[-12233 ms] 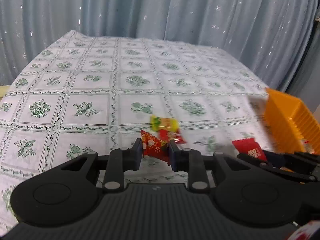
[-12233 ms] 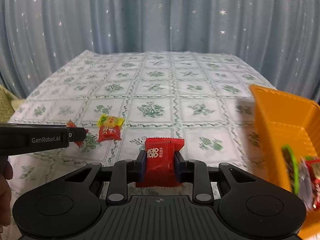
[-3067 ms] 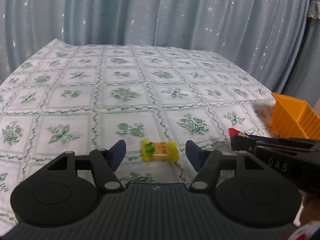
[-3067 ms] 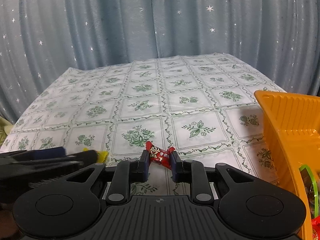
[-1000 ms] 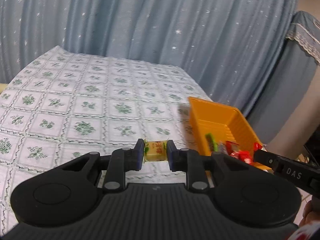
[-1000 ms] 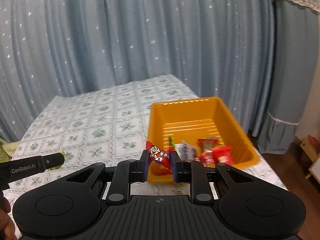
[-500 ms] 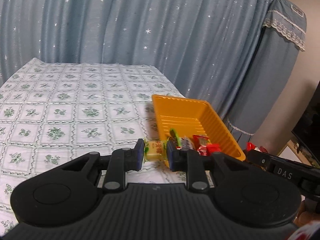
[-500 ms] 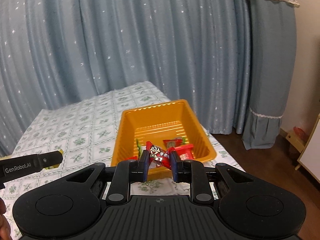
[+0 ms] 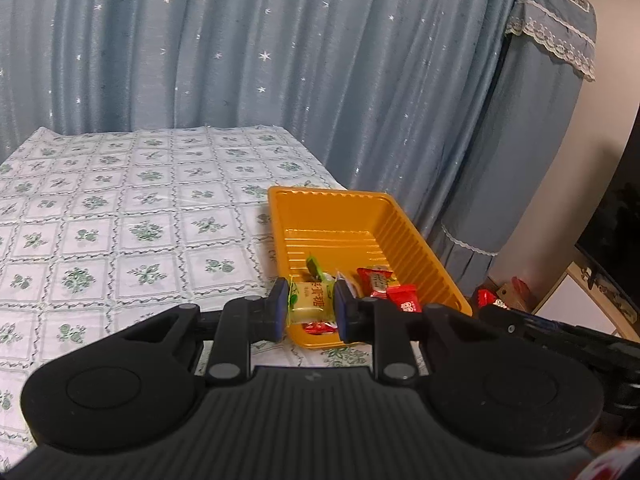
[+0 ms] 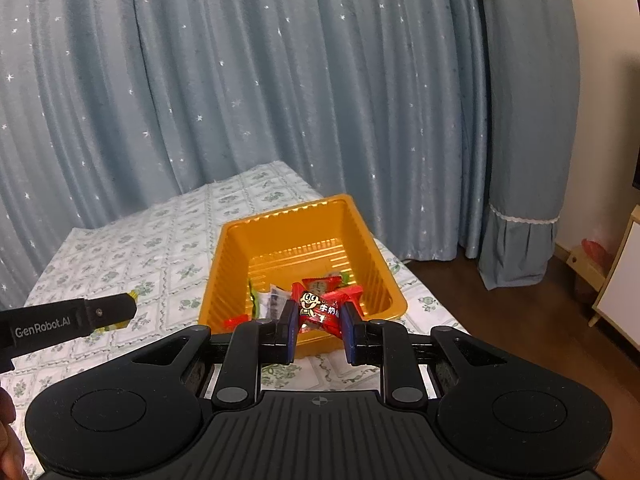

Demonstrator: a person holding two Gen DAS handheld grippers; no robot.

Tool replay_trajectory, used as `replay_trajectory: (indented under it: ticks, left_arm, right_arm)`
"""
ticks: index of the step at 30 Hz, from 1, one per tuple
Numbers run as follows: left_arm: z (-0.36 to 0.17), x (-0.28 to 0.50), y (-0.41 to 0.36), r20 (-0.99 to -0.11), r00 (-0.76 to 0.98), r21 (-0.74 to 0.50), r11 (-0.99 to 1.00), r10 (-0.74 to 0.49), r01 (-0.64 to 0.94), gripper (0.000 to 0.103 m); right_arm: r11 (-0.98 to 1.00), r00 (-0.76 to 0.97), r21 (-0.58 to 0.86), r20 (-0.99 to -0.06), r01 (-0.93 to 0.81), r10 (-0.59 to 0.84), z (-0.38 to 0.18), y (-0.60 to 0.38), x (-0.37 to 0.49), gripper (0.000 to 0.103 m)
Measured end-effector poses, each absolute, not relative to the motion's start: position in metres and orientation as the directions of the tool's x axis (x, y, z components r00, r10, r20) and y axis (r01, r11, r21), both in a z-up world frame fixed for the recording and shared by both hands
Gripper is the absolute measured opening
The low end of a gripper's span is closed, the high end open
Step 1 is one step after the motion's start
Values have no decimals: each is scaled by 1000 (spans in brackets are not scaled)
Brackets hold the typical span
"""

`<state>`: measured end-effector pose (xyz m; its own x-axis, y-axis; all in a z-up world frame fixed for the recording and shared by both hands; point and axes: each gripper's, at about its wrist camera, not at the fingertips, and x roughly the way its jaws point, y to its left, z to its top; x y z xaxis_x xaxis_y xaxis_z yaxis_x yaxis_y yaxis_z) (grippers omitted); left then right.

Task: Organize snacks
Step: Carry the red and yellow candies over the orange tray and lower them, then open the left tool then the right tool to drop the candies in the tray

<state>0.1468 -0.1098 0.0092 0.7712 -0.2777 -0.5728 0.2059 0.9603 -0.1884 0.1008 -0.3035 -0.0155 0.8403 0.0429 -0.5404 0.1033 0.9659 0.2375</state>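
My left gripper (image 9: 310, 306) is shut on a yellow-green wrapped candy (image 9: 311, 300) and holds it above the near left corner of the orange tray (image 9: 408, 236). My right gripper (image 10: 319, 318) is shut on a red wrapped candy (image 10: 320, 310) with a cartoon face, held above the near end of the same orange tray (image 10: 236, 256). Several red and green wrapped snacks (image 9: 384, 280) lie in the tray's near half. The left gripper also shows at the left of the right wrist view (image 10: 108, 310), with the candy's yellow edge peeking out.
The tray sits at the right edge of a table with a green-flowered white cloth (image 9: 120, 220). Blue starred curtains (image 9: 280, 60) hang behind. The floor, a covered appliance (image 9: 532, 120) and low furniture lie to the right, beyond the table edge.
Both grippers have moved on to the right with their candies, and the tray now sits closer and more centred under them. Both stay shut.
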Motion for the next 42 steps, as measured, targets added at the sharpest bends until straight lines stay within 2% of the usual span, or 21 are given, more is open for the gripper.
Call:
replay_trajectory:
  ticks: [12, 27, 42]
  left_arm:
    - [-3, 186, -137, -594, 737, -179, 947, -321, 268, 21]
    - [-23, 262, -157, -637, 687, -189, 934, -350, 302, 21]
    - [-36, 315, -175, -659, 646, -190, 916, -386, 353, 22]
  right_arm:
    - [966, 828, 236, -559, 105, 46, -24, -314, 135, 23]
    - [981, 792, 191, -602, 20, 101, -35, -318, 217, 23]
    - [977, 768, 208, -632, 36, 106, -44, -328, 267, 23]
